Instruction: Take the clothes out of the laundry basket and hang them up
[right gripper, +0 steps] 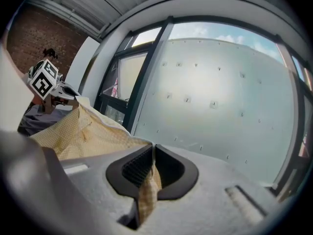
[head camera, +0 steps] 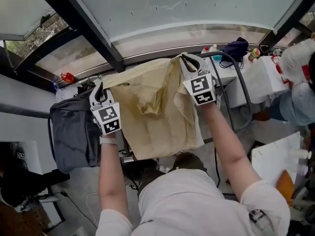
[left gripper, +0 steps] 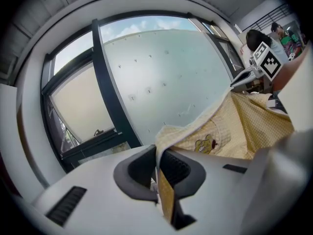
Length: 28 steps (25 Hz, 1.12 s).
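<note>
A pale yellow checked garment (head camera: 157,117) hangs spread between my two grippers in front of a big window. My left gripper (head camera: 98,90) is shut on its left top corner, and my right gripper (head camera: 185,59) is shut on its right top corner. In the left gripper view the yellow cloth (left gripper: 230,126) runs out of the closed jaws toward the right gripper (left gripper: 234,83); a small bear print shows on it. From the right gripper view the same cloth (right gripper: 83,131) stretches left toward the left gripper (right gripper: 73,93). No laundry basket is in view.
A dark grey garment (head camera: 74,132) hangs at the left, beside my left gripper. Black window frame bars (head camera: 83,28) cross above. At the right stand a white box-like table (head camera: 261,77) with a dark bundle (head camera: 235,48) and cables. Another person (head camera: 295,97) is at the far right.
</note>
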Each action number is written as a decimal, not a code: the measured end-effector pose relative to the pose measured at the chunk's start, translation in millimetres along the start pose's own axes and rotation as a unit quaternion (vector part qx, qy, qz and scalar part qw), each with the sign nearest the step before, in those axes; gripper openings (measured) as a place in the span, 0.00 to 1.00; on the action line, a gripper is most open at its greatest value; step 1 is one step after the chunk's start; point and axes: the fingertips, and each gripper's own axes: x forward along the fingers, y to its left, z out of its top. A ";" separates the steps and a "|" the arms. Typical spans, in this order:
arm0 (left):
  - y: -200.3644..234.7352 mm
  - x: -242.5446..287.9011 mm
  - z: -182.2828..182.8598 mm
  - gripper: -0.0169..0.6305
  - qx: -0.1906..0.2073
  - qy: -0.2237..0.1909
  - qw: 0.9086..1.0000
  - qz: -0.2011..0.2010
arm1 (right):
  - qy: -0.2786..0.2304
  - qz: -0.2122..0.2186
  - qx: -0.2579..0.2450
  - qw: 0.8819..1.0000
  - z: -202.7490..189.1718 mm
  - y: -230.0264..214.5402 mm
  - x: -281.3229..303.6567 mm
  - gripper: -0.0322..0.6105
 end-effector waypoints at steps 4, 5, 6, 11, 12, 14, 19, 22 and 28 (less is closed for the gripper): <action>-20.5 27.3 -35.4 0.04 0.003 0.053 0.999 -0.012 | 0.054 0.038 0.014 0.998 -46.9 7.6 29.2 0.08; -25.4 32.0 -44.5 0.04 0.002 0.066 0.998 -0.017 | 0.063 0.047 0.014 0.997 -55.7 10.3 34.1 0.08; -30.3 36.0 -54.1 0.04 0.001 0.080 0.997 -0.022 | 0.072 0.057 0.013 0.996 -63.8 13.5 38.6 0.09; -48.8 48.6 -97.5 0.04 -0.002 0.142 0.989 -0.040 | 0.110 0.102 0.009 0.989 -95.1 32.8 57.8 0.09; -51.6 49.7 -102.7 0.04 -0.003 0.150 0.988 -0.041 | 0.116 0.107 0.008 0.987 -99.9 35.1 59.6 0.09; -56.8 51.2 -111.3 0.08 -0.008 0.166 0.985 -0.047 | 0.129 0.117 0.010 0.985 -108.8 39.3 62.1 0.13; -68.5 44.0 -134.8 0.25 -0.041 0.196 0.977 -0.072 | 0.156 0.134 0.036 0.978 -123.9 49.8 57.1 0.34; -72.2 31.1 -144.5 0.28 -0.065 0.198 0.975 -0.079 | 0.161 0.129 0.047 0.977 -127.4 51.5 47.1 0.48; -61.5 -13.2 -135.9 0.30 -0.098 0.159 0.980 -0.072 | 0.136 0.129 0.057 0.981 -105.1 72.3 14.7 0.49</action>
